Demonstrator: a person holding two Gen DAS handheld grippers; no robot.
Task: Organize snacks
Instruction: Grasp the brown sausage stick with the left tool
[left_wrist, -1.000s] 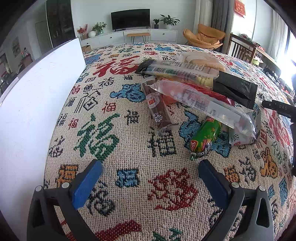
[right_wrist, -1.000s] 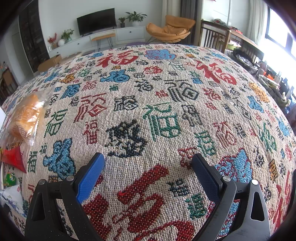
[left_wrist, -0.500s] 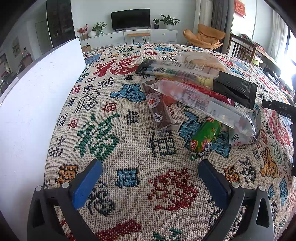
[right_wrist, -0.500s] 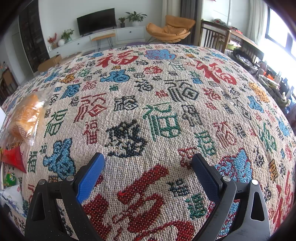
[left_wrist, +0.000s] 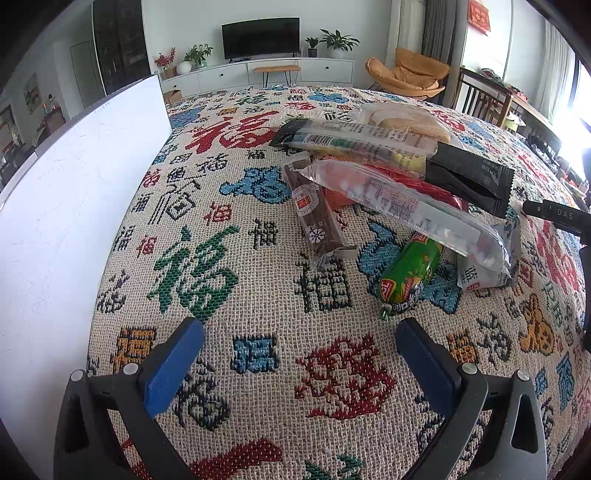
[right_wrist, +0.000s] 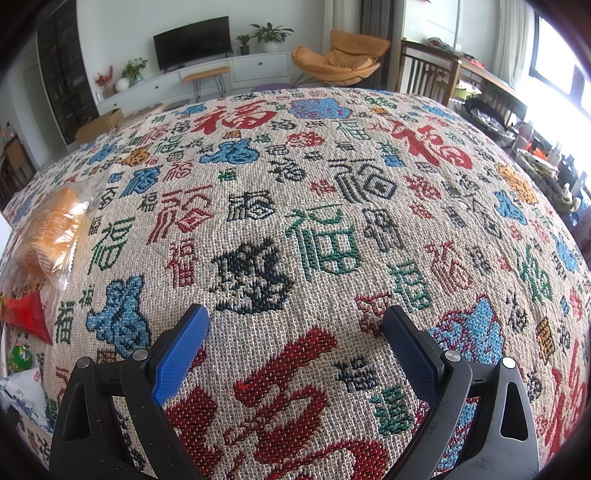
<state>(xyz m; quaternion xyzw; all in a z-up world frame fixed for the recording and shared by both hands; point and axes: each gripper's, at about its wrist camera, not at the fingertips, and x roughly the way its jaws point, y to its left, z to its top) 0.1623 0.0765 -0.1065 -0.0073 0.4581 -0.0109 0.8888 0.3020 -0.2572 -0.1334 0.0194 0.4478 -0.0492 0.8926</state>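
Surveying the pile before any pick: I judge the task to be at its opening step, with nothing yet sorted. My left gripper (left_wrist: 299, 347) hovers low over the patterned cloth on the desk (left_wrist: 229, 369), its fingers spread wide and holding nothing. My right gripper (right_wrist: 295, 332) sits over bare cloth, fingers likewise spread and empty.

The snacks lie heaped together ahead and right of my left gripper. Nearest is the green sausage (left_wrist: 408, 277), its far end tucked under the long clear packet (left_wrist: 406, 206). The brown bar (left_wrist: 316, 214) lies beside it, mostly free, its far end touching the heap. Behind sit the black packet (left_wrist: 469, 177) and a bread bag (left_wrist: 402, 118). A white panel (left_wrist: 74, 206) stands along the left; whether it belongs to a container I cannot tell.

Next move, in my judgement: advance the left gripper to the brown bar or green sausage, straddle it across its narrow width, then close. The sausage's overlap may drag the clear packet
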